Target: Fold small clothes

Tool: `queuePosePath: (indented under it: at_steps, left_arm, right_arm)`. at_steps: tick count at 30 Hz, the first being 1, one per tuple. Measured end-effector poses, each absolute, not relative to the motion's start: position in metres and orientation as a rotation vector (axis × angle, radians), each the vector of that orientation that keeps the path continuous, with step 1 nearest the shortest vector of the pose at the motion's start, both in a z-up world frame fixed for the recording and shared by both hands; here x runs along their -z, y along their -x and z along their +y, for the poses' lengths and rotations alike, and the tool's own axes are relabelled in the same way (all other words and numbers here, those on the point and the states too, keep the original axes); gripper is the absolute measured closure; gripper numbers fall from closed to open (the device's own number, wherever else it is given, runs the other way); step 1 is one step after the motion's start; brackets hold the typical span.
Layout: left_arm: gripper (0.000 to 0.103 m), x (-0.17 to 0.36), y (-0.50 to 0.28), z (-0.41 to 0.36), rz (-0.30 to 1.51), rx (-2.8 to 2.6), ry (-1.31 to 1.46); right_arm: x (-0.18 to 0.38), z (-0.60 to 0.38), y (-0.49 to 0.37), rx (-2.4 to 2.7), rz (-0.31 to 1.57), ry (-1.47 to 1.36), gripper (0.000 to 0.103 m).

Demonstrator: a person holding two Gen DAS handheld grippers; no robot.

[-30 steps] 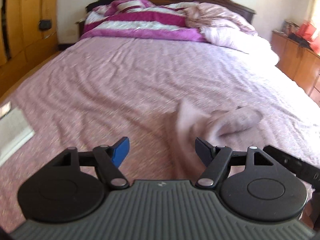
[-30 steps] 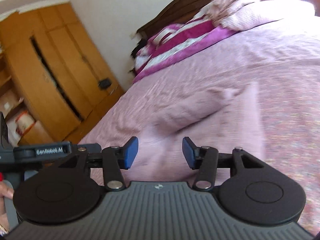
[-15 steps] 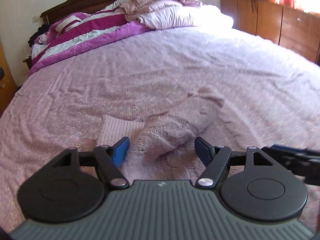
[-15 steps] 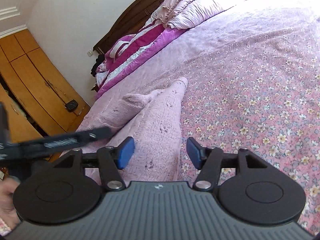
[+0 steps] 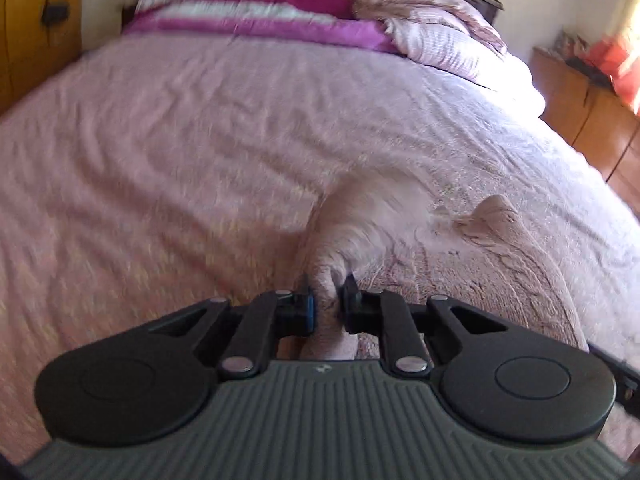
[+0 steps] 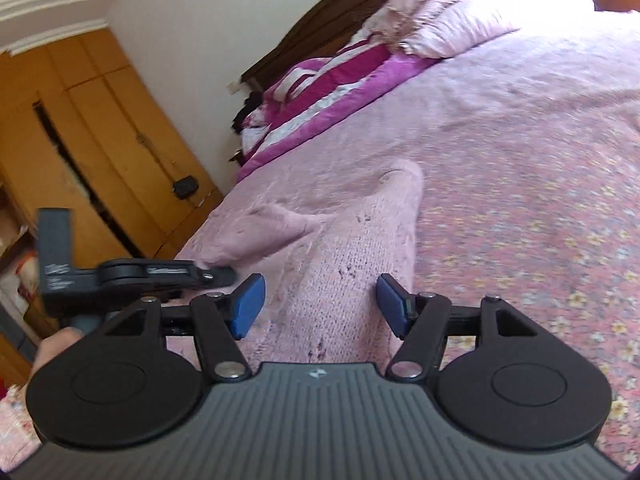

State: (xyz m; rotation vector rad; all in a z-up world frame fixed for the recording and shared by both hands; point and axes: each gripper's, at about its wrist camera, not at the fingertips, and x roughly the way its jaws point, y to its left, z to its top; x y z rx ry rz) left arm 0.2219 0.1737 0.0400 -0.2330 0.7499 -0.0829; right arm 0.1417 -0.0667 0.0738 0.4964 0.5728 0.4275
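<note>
A small pale pink knitted garment lies on the pink flowered bedspread. In the left wrist view my left gripper is shut on a bunched part of the garment, which is blurred. A sleeve or corner lies to the right. In the right wrist view my right gripper is open, its blue pads either side of the garment's near edge. The left gripper shows at the left there, on the garment's left part.
Striped magenta and white bedding and pale pink pillows are piled at the dark headboard. A wooden wardrobe stands left of the bed. A wooden dresser stands on the right.
My left gripper has shut on the garment, which was between its open jaws before. My right gripper stays open near the garment's edge. Both views have swung.
</note>
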Motion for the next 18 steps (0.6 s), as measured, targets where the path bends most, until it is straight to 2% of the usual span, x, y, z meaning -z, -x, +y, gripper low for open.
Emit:
queuePosePath:
  at_steps: [1, 4, 5, 6, 8, 11, 12, 14, 17, 18]
  left_arm:
    - [0.083, -0.039, -0.220, 0.177, 0.748, 0.081, 0.256]
    - [0.072, -0.044, -0.213, 0.175, 0.747, 0.096, 0.248]
    - [0.061, -0.046, -0.210, 0.174, 0.751, 0.100, 0.239]
    - [0.046, -0.048, -0.207, 0.173, 0.762, 0.104, 0.232]
    - [0.033, -0.051, -0.200, 0.174, 0.789, 0.116, 0.230]
    - [0.032, -0.053, -0.187, 0.175, 0.826, 0.193, 0.248]
    - [0.026, -0.053, -0.184, 0.174, 0.835, 0.216, 0.241]
    - [0.022, -0.052, -0.179, 0.170, 0.838, 0.232, 0.199]
    - [0.020, -0.047, -0.175, 0.167, 0.826, 0.209, 0.147]
    - [0.016, -0.044, -0.175, 0.168, 0.825, 0.181, 0.156]
  right_arm:
    - [-0.075, -0.063, -0.141, -0.428, 0.570, -0.479, 0.032]
    - [-0.076, -0.059, -0.140, -0.425, 0.569, -0.438, 0.031]
    - [-0.076, -0.061, -0.140, -0.425, 0.572, -0.440, 0.031]
    - [-0.075, -0.063, -0.140, -0.423, 0.575, -0.448, 0.031]
    - [-0.075, -0.068, -0.140, -0.420, 0.582, -0.469, 0.031]
    - [-0.074, -0.078, -0.138, -0.422, 0.585, -0.504, 0.031]
    - [-0.073, -0.081, -0.139, -0.418, 0.589, -0.519, 0.030]
    - [-0.069, -0.088, -0.143, -0.387, 0.602, -0.557, 0.030]
    - [-0.062, -0.097, -0.151, -0.358, 0.643, -0.624, 0.024]
    - [-0.057, -0.100, -0.154, -0.364, 0.667, -0.651, 0.021]
